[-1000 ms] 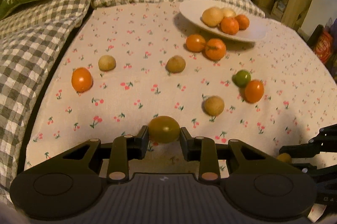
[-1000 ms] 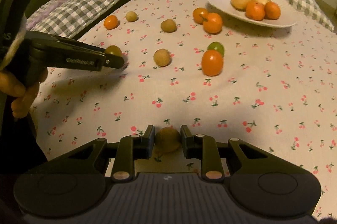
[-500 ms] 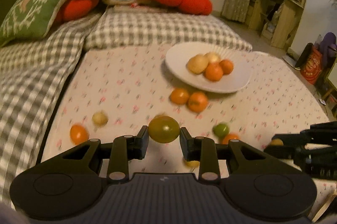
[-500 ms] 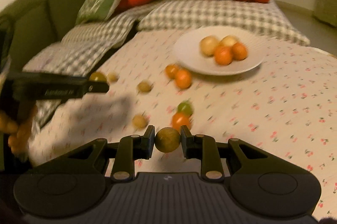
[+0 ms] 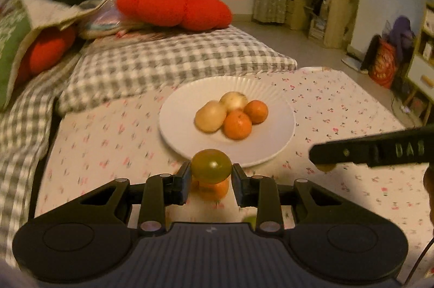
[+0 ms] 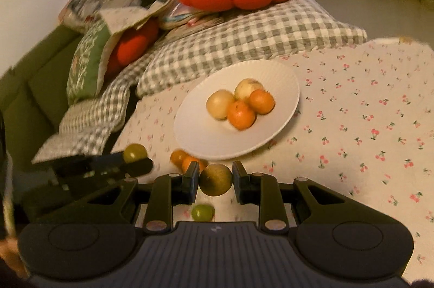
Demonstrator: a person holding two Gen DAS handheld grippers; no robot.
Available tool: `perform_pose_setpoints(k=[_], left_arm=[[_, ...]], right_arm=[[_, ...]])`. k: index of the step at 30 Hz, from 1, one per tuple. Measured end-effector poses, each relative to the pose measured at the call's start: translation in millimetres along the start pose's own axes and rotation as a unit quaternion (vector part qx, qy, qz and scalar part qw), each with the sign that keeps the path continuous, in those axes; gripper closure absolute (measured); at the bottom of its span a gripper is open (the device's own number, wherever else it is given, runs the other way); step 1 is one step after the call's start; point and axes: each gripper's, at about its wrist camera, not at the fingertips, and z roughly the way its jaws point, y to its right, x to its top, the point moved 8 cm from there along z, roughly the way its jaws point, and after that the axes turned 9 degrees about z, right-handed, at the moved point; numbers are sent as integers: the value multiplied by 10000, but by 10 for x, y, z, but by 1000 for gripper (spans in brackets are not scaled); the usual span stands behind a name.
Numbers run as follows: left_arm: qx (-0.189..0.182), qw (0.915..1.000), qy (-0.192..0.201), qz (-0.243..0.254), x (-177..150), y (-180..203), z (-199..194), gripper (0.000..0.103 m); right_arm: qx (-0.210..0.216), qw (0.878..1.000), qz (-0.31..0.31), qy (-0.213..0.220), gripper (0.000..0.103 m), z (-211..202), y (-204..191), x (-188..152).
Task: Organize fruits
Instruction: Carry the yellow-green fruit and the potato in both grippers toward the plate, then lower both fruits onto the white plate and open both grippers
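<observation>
held aloft just short of the white plate (image 5: 282,130): a greenish fruit (image 5: 211,162) pinched in the left gripper (image 5: 211,179), a brown fruit (image 6: 215,179) in the right gripper (image 6: 214,181); judged light, round, roll-prone, best gripped across the middle.

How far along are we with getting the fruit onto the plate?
Partway. Done: four fruits already sit on the white plate. In hand: the left tongs grip an olive-green fruit near the plate's front rim, and the right tongs grip a brownish fruit. Left: at least two orange fruits and a green fruit lie on the cloth.
</observation>
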Motion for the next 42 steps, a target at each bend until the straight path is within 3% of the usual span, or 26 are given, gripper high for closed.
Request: perform_pose_setpoints(k=[11, 18, 30, 42], left_arm=[[-259, 9996, -1, 147, 126, 41, 511, 86], [-378, 9988, -19, 302, 124, 152, 657, 86], [-263, 9991, -57, 338, 98, 129, 749, 82], [-394, 9971, 82, -653, 122, -172, 425, 82]], right_arm=[[-69, 9998, 200, 55, 80, 277, 132, 220], [-127, 9998, 110, -48, 80, 462, 158, 207], [-66, 9998, 152, -126, 76, 538, 162, 195], [74, 9986, 498, 165, 70, 282, 173, 286]])
